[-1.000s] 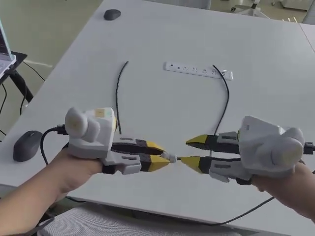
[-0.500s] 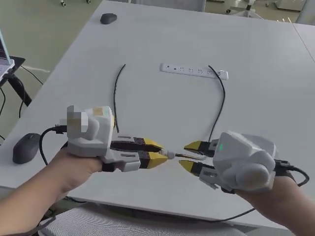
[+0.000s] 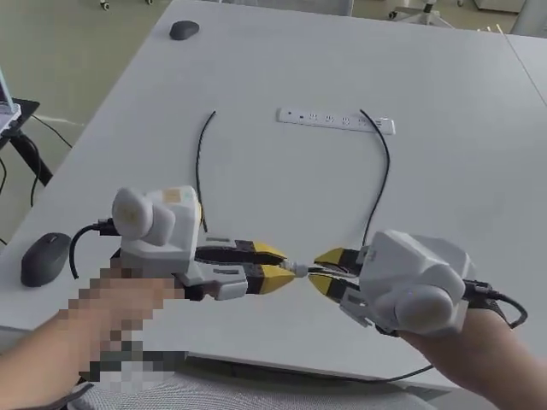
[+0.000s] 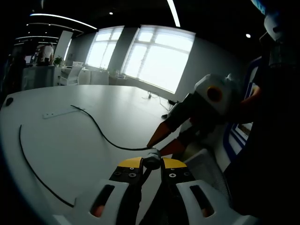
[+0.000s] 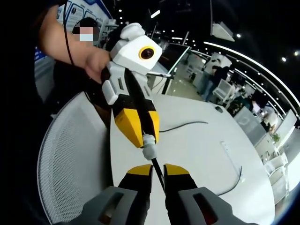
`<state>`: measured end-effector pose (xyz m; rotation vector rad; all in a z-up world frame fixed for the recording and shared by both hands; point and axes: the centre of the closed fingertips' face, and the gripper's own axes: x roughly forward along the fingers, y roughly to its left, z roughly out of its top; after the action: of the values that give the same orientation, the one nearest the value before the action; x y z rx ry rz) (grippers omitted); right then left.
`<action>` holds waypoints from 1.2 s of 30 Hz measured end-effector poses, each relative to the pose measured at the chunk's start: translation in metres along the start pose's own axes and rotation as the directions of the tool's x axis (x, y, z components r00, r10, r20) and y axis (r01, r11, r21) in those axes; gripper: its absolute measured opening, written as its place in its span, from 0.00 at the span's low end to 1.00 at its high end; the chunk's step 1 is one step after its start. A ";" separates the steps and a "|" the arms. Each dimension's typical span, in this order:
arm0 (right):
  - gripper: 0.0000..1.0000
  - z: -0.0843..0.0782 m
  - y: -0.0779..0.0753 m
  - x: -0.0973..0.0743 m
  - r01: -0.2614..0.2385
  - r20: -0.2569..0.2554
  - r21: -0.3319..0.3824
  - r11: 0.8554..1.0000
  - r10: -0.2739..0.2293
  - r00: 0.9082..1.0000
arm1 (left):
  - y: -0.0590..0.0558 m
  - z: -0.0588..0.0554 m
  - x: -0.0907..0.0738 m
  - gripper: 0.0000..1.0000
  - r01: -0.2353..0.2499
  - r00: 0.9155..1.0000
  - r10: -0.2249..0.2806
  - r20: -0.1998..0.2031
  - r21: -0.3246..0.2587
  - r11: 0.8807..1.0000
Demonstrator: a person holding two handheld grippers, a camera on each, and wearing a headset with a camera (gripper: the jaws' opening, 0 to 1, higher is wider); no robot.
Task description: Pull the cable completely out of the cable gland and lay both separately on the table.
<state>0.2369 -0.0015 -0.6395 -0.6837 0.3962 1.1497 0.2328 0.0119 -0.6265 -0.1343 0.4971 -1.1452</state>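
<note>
My left gripper (image 3: 286, 268) is shut on the small grey-white cable gland (image 3: 297, 269), held just above the table's near edge. A black cable (image 3: 383, 175) leaves the gland, passes between the jaws of my right gripper (image 3: 327, 272) and curves away over the table. The right jaws stand close together on the cable, right beside the gland. In the left gripper view the gland (image 4: 151, 159) sits between my jaw tips (image 4: 151, 164), with the right gripper (image 4: 187, 123) facing it. In the right gripper view the cable (image 5: 159, 171) runs between my fingers up to the gland (image 5: 148, 148).
A second black cable (image 3: 200, 166) lies on the white table (image 3: 282, 188) to the left. A white power strip (image 3: 335, 120) lies further back. One mouse (image 3: 44, 256) sits at the left edge, another (image 3: 183, 30) at the far end. A white mesh chair (image 5: 70, 154) is below.
The right gripper has come left to the gland and its jaws have closed from wide open onto the cable. The left gripper has stayed in place with the gland.
</note>
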 end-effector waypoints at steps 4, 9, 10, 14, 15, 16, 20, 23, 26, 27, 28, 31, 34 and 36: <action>0.02 0.000 0.000 0.002 0.014 -0.007 -0.003 1.000 -0.014 1.000 | 0.003 0.000 0.001 0.15 -0.005 1.000 0.005 -0.003 0.029 1.000; 0.02 -0.004 -0.004 0.002 0.041 -0.018 0.062 0.997 -0.040 0.999 | 0.003 0.001 0.005 0.15 -0.009 1.000 0.010 -0.010 0.088 0.996; 0.02 -0.005 -0.004 0.002 0.041 -0.019 0.060 0.997 -0.040 0.999 | 0.002 0.001 0.006 0.15 -0.008 1.000 0.009 -0.012 0.093 0.996; 0.01 -0.007 -0.009 0.001 0.055 -0.022 0.073 0.996 -0.054 0.998 | 0.004 0.002 0.006 0.15 -0.010 1.000 0.011 -0.012 0.106 0.994; 0.01 -0.007 -0.011 0.000 0.057 -0.016 0.092 0.994 -0.056 0.998 | 0.004 0.003 0.007 0.15 -0.010 1.000 0.011 -0.008 0.114 0.993; 0.01 -0.007 -0.012 0.000 0.057 -0.009 0.110 0.992 -0.056 0.998 | 0.004 0.004 0.007 0.15 -0.011 1.000 0.012 -0.005 0.119 0.993; 0.01 -0.013 -0.015 0.000 0.060 -0.019 0.146 0.987 -0.058 0.998 | 0.006 0.004 0.008 0.15 -0.014 1.000 0.015 -0.009 0.120 0.993; 0.01 -0.018 -0.017 -0.002 0.064 -0.020 0.208 0.976 -0.062 0.998 | 0.006 0.005 0.008 0.15 -0.015 1.000 0.016 -0.008 0.118 0.993; 0.01 -0.022 -0.019 -0.002 0.071 -0.027 0.241 0.968 -0.067 0.997 | 0.006 0.006 0.007 0.15 -0.018 1.000 0.019 -0.006 0.117 0.993; 0.00 -0.025 -0.020 -0.002 0.077 -0.033 0.261 0.962 -0.071 0.997 | 0.007 0.006 0.007 0.15 -0.019 1.000 0.020 -0.005 0.114 0.993; 0.00 -0.027 -0.021 -0.002 0.082 -0.037 0.275 0.958 -0.074 0.997 | 0.007 0.007 0.007 0.15 -0.021 1.000 0.021 -0.004 0.112 0.993; 0.00 -0.035 -0.026 -0.004 0.107 -0.045 0.325 0.940 -0.097 0.994 | 0.008 0.008 0.006 0.15 -0.027 1.000 0.027 0.003 0.108 0.994; 0.00 -0.043 -0.031 -0.006 0.142 -0.065 0.366 0.920 -0.126 0.990 | 0.008 0.010 0.007 0.15 -0.030 1.000 0.030 0.009 0.114 0.993; 0.00 -0.050 -0.031 -0.007 0.155 -0.076 0.422 0.893 -0.136 0.988 | 0.007 0.011 0.007 0.15 -0.032 0.999 0.031 0.010 0.119 0.992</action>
<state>0.2661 -0.0474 -0.6624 -0.3457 0.6038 0.8650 0.2454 0.0068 -0.6214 -0.0280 0.4212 -1.1397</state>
